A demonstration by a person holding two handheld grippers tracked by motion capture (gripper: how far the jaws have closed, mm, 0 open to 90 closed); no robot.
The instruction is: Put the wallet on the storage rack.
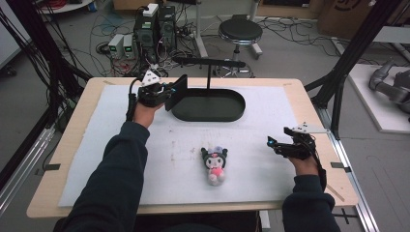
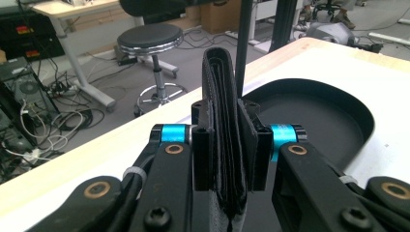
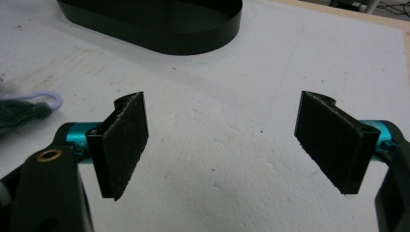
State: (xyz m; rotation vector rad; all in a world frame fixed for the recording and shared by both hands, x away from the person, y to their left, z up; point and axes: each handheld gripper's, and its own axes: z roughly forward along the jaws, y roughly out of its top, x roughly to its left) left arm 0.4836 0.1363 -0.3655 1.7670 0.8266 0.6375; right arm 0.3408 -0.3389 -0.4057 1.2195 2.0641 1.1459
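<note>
My left gripper (image 1: 167, 94) is at the far left of the white mat (image 1: 121, 145), shut on a flat black folded piece like a wallet (image 1: 178, 91). In the left gripper view the folded piece (image 2: 220, 96) stands upright between the pads of that gripper (image 2: 227, 140), just left of the black oval tray (image 2: 319, 111). The tray (image 1: 212, 104) lies at the back middle of the mat. A small plush doll (image 1: 215, 164) with a dark head and pink body lies near the front middle. My right gripper (image 1: 279, 137) rests at the right, jaws wide open (image 3: 222, 140) over bare mat.
A black T-shaped stand (image 1: 209, 72) rises behind the tray; its post (image 2: 244, 43) is close beyond the held piece. The tray's near end (image 3: 159, 29) and a bit of the doll (image 3: 19, 113) lie ahead of the right gripper. A stool (image 1: 240, 31) stands past the table.
</note>
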